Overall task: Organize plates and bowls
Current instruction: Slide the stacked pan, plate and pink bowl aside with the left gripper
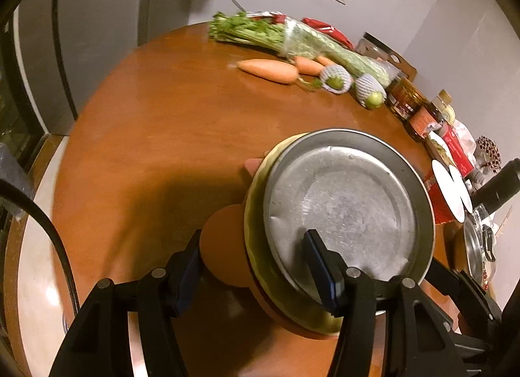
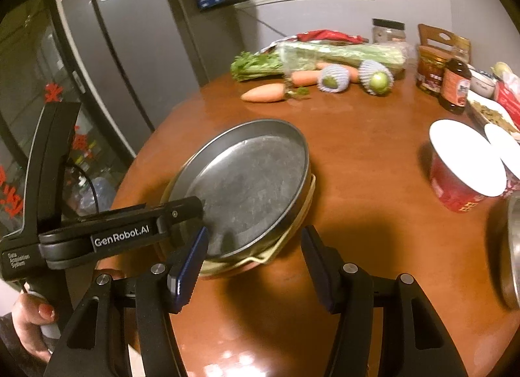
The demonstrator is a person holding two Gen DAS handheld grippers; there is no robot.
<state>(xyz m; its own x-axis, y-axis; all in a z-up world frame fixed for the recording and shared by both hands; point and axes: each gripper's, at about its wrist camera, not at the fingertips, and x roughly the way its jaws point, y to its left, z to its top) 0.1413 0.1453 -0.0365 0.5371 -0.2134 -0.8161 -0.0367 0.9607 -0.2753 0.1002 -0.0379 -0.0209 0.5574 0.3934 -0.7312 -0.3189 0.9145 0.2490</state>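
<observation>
Two grippers work at one stack. Left gripper (image 1: 253, 266) straddles the stack's near rim, one finger over the metal pan (image 1: 344, 208), the other outside; contact cannot be confirmed. Right gripper (image 2: 256, 266) stands open and empty just short of it. Pan sits on a yellow plate (image 1: 256, 214) on the tabletop (image 1: 162, 136). Beyond: carrots (image 1: 268, 70), greens (image 1: 256, 31).

Round brown wooden table (image 2: 357, 156), yellow-rimmed dish stack (image 2: 294, 214) near its front edge, carrots (image 2: 263, 94), bagged celery (image 2: 325, 54) and net-wrapped fruits (image 2: 377, 80) at the far side, sauce jars (image 2: 430, 73), red paper cup (image 2: 461, 166) at right.
</observation>
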